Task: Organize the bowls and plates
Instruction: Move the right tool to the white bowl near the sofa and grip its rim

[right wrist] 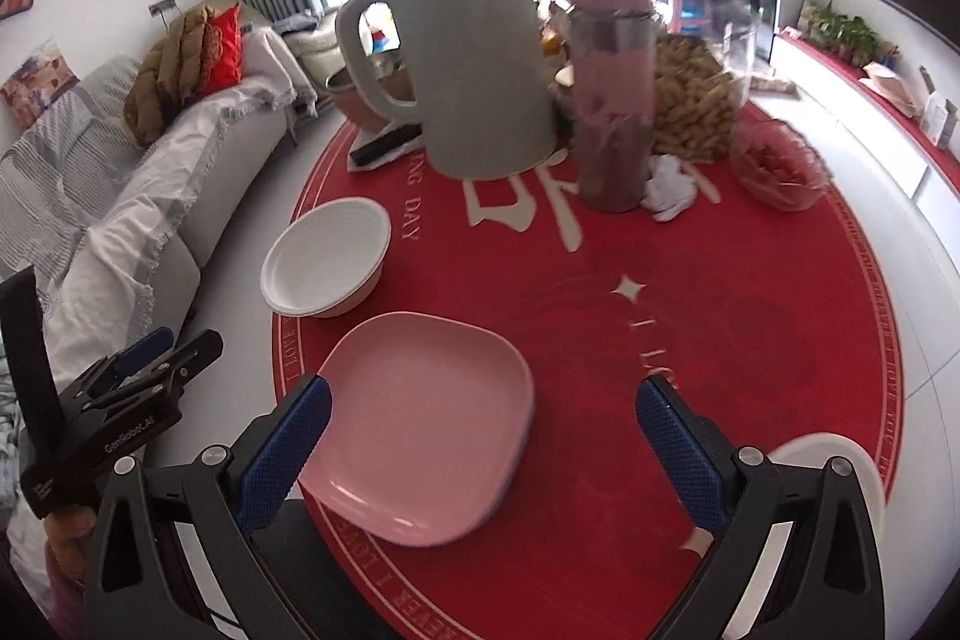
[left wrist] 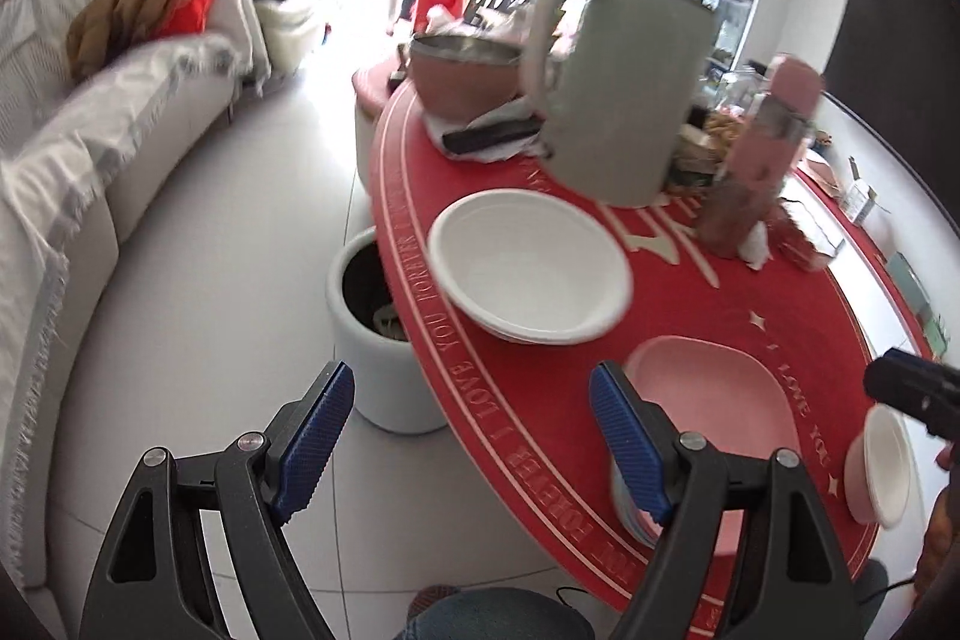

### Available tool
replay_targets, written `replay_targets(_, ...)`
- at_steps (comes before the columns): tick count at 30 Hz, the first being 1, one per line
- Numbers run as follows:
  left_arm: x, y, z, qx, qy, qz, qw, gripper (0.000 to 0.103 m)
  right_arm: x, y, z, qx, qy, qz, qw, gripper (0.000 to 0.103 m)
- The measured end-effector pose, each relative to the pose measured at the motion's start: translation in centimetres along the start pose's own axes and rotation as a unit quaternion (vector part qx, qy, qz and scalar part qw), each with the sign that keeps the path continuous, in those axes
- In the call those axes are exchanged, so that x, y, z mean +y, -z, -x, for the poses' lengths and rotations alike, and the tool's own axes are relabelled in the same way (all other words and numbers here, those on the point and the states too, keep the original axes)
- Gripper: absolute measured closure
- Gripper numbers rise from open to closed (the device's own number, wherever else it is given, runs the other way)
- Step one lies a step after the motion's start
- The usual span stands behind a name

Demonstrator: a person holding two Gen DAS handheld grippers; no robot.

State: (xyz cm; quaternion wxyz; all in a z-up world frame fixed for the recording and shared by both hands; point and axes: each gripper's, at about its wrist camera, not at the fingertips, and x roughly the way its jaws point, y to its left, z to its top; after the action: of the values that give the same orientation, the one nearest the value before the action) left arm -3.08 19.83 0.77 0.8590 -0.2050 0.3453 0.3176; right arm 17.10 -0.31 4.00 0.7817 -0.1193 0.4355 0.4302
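Plates and bowls sit on your round red desk (right wrist: pixel 750 340), printed "I LOVE YOU FOREVER": a smooth pink rounded-square plate (right wrist: pixel 420 430) nearest, a ribbed white bowl (right wrist: pixel 327 256) just beyond. Your left gripper (left wrist: pixel 468 436) and right gripper (right wrist: pixel 483 454) have jaws released, blue textured pads grasping nothing.

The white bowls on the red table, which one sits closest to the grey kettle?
The larger white bowl at the table's left edge, just in front of the grey kettle. The other white bowl sits at the near edge, beyond the pink plate.
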Motion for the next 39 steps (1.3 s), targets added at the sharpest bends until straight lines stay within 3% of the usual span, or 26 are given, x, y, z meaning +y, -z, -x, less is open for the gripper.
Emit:
replay_targets(14, 2.6, -6.5, -9.5, 0.076, -0.005, 0.044, 0.9962, 0.019, 4.5, -6.5, -10.4, 0.095, 0.008, 0.0, 0.995, 0.002)
replay_targets(24, 2.3, -8.0, -13.8, 0.108, -0.026, 0.01, 0.9937, 0.019, 5.7, -8.6, -16.1, 0.138, 0.015, -0.008, 0.99, 0.002)
replay_targets(27, 2.3, -8.1, -14.7, 0.118, -0.027, 0.006, 0.9926, 0.025, 5.7, -8.4, -17.5, 0.16, 0.007, -0.017, 0.987, 0.002)
replay_targets(30, 2.0, -8.1, -15.6, 0.128, -0.028, 0.0, 0.9914, 0.036, 5.8, -8.4, -18.2, 0.166, 0.001, -0.021, 0.986, 0.002)
replay_targets(31, 1.9, -8.1, -15.8, 0.131, -0.029, -0.003, 0.9909, 0.038, 6.0, -8.4, -18.4, 0.167, 0.004, -0.015, 0.986, 0.004)
replay_targets(34, 1.2, -8.1, -15.9, 0.124, -0.04, -0.02, 0.9913, 0.047, 6.5, -8.0, -19.1, 0.185, -0.002, -0.009, 0.983, 0.032)
replay_targets(39, -0.2, -7.9, -16.0, 0.129, -0.026, -0.029, 0.9909, 0.066, 7.1, -7.8, -19.0, 0.176, 0.004, 0.012, 0.984, 0.05)
